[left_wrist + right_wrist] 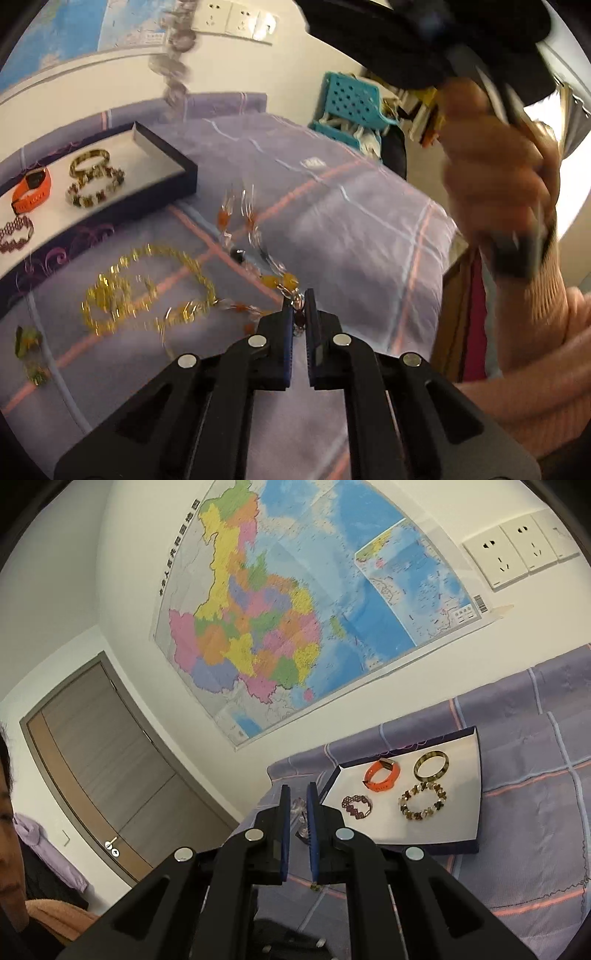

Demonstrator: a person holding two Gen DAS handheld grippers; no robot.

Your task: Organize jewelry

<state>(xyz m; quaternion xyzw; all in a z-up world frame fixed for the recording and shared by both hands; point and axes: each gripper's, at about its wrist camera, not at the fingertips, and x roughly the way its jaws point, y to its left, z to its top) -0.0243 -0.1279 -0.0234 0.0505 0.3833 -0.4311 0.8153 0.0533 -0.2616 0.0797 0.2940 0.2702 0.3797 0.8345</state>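
Note:
My left gripper (299, 300) is shut on the clasp end of a necklace of orange, yellow and clear beads (251, 225), which trails away over the lilac bedspread (351, 221). A gold chain necklace (147, 288) lies just left of it. My right gripper (298, 794) is shut on a strand of clear beads (298, 814); that clear strand (177, 62) hangs blurred at the top of the left wrist view. The dark-rimmed white tray (461, 812) holds an orange band (382, 775), an amber bangle (430, 764) and two beaded bracelets (423, 801).
A small yellow-green piece (27, 343) lies on the bedspread at the far left. A teal perforated basket (351, 99) stands beyond the bed. The person's hand (498, 177) with the other gripper fills the upper right. A wall map (295, 602) and sockets (509, 557) are behind the bed.

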